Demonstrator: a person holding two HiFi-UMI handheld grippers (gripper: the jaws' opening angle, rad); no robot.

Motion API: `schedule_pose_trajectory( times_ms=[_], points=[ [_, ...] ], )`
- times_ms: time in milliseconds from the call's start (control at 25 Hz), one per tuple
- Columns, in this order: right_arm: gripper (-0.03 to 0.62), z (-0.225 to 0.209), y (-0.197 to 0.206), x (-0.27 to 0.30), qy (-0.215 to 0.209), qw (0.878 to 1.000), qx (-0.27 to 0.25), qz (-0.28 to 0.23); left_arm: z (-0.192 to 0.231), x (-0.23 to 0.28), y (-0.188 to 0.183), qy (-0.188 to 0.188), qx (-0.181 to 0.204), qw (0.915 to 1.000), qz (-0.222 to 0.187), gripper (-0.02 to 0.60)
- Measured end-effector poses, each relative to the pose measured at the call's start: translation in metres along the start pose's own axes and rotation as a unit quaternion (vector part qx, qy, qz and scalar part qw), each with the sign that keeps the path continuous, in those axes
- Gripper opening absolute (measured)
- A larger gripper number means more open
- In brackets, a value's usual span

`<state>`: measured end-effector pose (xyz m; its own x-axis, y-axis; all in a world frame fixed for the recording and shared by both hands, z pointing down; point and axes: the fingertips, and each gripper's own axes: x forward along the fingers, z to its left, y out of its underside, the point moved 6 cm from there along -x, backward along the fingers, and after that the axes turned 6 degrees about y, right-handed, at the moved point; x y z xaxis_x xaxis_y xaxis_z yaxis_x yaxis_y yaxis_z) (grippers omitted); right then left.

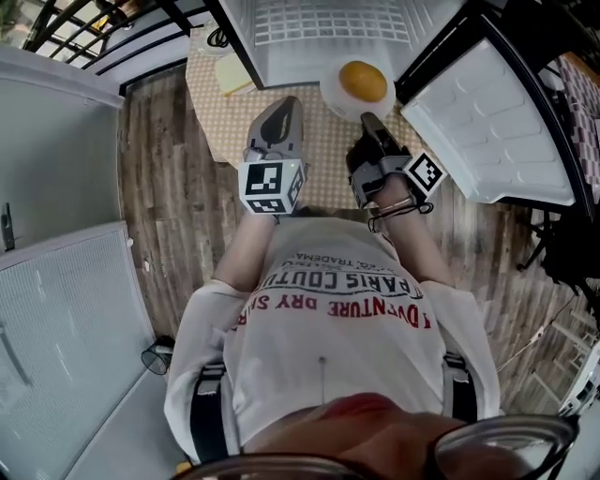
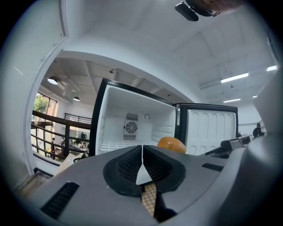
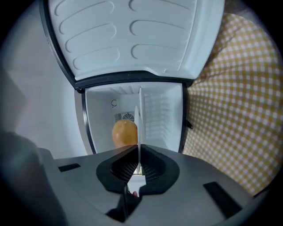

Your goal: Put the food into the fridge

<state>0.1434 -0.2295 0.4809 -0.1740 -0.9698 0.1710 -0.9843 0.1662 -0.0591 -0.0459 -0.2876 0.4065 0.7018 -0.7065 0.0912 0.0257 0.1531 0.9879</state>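
A round orange food (image 1: 363, 82) is carried on a white plate (image 1: 333, 101), whose rim is clamped between the closed jaws of the right gripper (image 1: 367, 120), just in front of the open fridge (image 1: 328, 28). The fridge's white compartment (image 2: 132, 123), with a fan grille on its back wall, is seen with the door (image 1: 487, 122) swung wide. The left gripper (image 1: 279, 108) is held beside the plate with its jaws pressed together on nothing, above a yellow checked cloth (image 1: 234, 122).
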Motion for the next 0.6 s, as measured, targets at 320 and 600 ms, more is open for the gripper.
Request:
schedule_pose_trajectory(
  times_ms=[320,600],
  points=[
    [0.035,0.011,-0.002,0.044,0.002,0.999,0.007,-0.035,0.045,0.025,-0.002,0.018,-0.009,0.9997,0.01,0.028],
    [0.035,0.017,-0.017,0.072,0.008,0.999,-0.003,-0.032,0.049,0.038,0.01,0.01,-0.023,0.9994,0.023,0.028]
  ],
)
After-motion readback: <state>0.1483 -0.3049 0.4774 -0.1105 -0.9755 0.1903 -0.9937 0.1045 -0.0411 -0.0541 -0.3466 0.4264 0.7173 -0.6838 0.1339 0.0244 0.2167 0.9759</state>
